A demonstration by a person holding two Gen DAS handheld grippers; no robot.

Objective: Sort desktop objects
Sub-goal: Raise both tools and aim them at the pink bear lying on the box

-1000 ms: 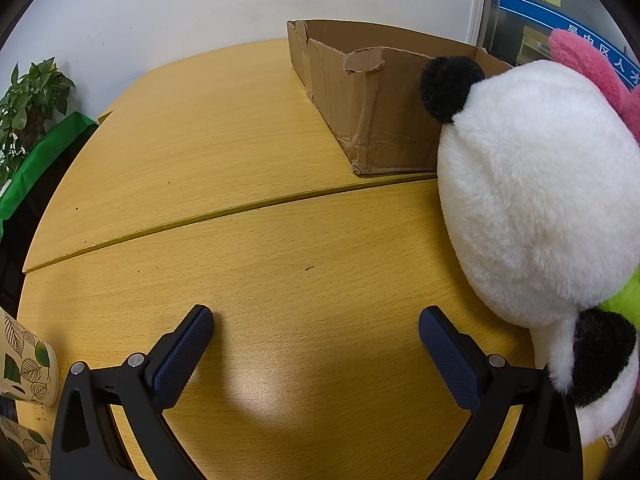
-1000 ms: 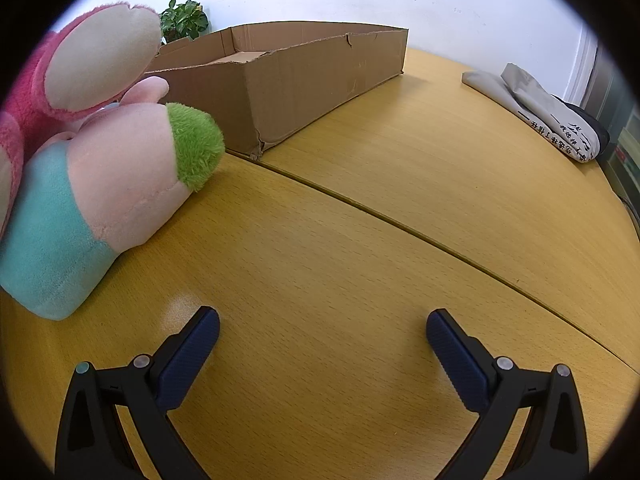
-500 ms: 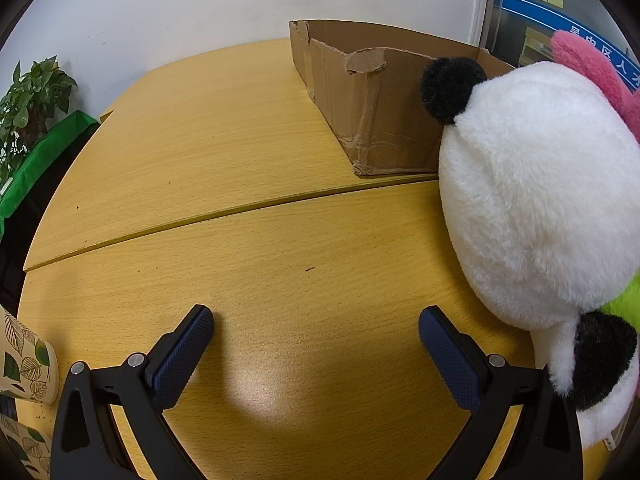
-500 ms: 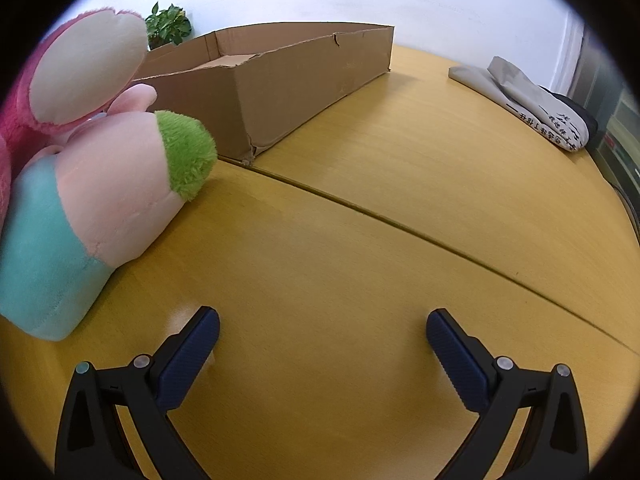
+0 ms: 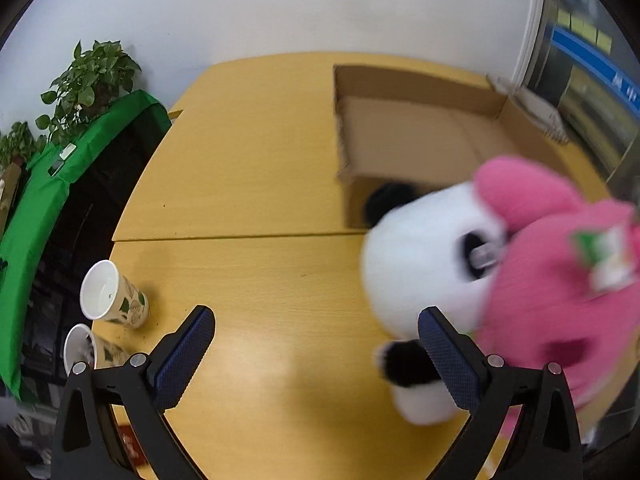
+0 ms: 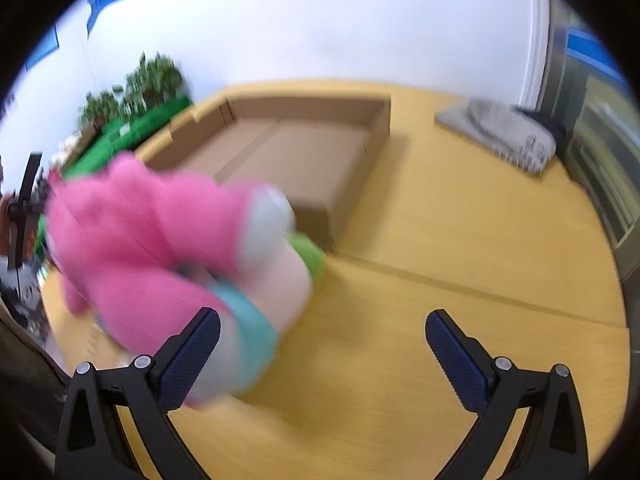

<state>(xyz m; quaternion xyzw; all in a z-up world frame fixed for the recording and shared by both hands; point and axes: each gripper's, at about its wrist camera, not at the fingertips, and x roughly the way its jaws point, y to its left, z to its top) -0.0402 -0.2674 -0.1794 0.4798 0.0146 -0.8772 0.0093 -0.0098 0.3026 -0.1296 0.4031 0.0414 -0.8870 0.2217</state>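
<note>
A white and black panda plush (image 5: 420,264) lies on the wooden table right of my left gripper (image 5: 316,354), which is open and empty; its right finger overlaps the panda's black paw. A pink plush (image 5: 560,292) lies against the panda, and shows in the right wrist view (image 6: 140,232) with a pink, teal and green plush (image 6: 276,292) beside it. My right gripper (image 6: 322,358) is open and empty, its left finger in front of the teal part. An open, empty cardboard box (image 5: 420,140) stands behind the plushes and shows in the right wrist view (image 6: 304,152).
Two leaf-print paper cups (image 5: 112,300) stand at the table's left edge. A green cloth (image 5: 60,184) and potted plants (image 5: 92,80) are off the left side. A folded grey bag (image 6: 504,136) lies at the far right.
Both grippers have risen and tilted down, so the box's inside and the cups now show. Both views are motion-blurred. The jaws stay open.
</note>
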